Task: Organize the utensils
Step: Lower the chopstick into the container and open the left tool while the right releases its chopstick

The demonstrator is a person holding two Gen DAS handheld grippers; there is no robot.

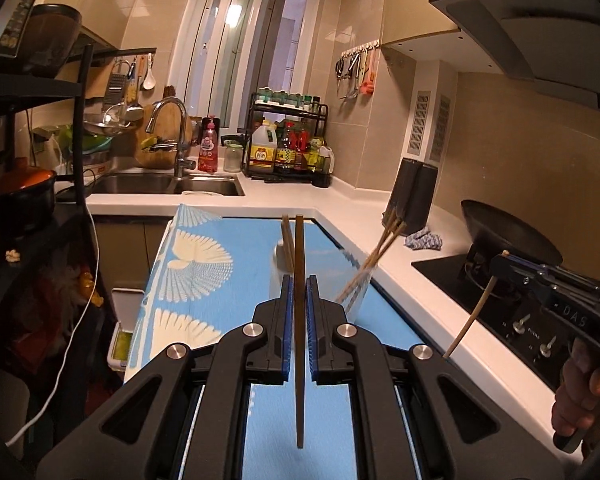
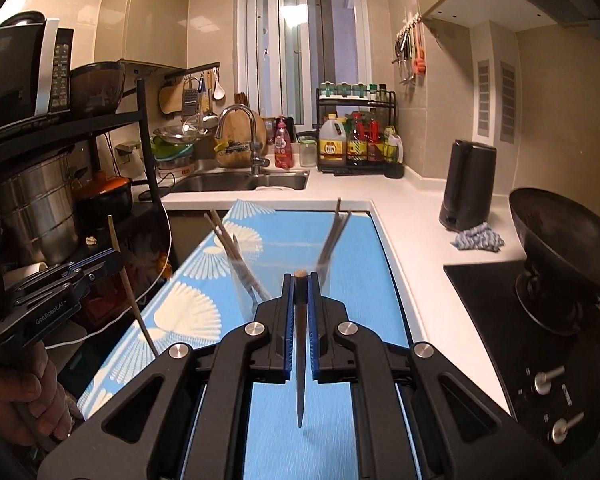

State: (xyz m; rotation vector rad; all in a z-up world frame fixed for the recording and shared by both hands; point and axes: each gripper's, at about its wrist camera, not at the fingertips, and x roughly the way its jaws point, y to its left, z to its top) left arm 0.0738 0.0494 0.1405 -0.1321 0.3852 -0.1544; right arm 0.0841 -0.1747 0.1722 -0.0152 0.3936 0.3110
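Two chopsticks are held, one pinched upright in each gripper: the left gripper (image 1: 299, 292) clamps a brown chopstick (image 1: 299, 320), the right gripper (image 2: 299, 292) another chopstick (image 2: 299, 352), point down, above the blue cloth (image 2: 356, 264). The step looks like carrying; next, lower each tip-first into the clear glass (image 2: 252, 280) ahead, already holding several.

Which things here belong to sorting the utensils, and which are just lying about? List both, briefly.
Part of the job:
left claw with its chopstick
right claw with its chopstick
clear glass holding chopsticks

Just lying about:
wok
blue rag
sink
sauce bottles
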